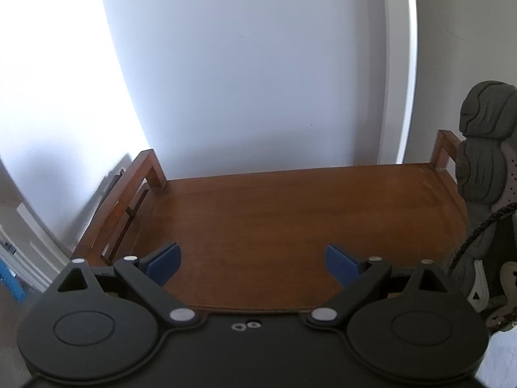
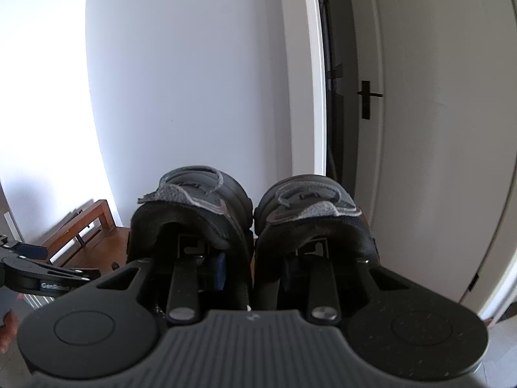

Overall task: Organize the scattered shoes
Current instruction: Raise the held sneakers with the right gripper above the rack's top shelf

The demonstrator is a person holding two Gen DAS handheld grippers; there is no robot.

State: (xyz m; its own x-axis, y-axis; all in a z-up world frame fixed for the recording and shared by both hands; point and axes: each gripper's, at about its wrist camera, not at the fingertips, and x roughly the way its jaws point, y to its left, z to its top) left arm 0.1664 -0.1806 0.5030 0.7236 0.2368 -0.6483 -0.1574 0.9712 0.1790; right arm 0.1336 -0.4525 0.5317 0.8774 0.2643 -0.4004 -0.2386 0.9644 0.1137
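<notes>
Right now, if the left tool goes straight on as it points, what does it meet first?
Probably the bare wooden shelf top: the open left tool points down at it, with nothing between. The grey shoe sits off to the side. Depth is unclear.

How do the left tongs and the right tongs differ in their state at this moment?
The left tongs stand wide open with nothing between the blue pads; the right tongs are shut on a pair of dark shoes, one finger inside each shoe. The left tongs hover over the bare wooden shelf; the right tongs hold their load in front of the white wall, near the door. Both share the same black body.
</notes>
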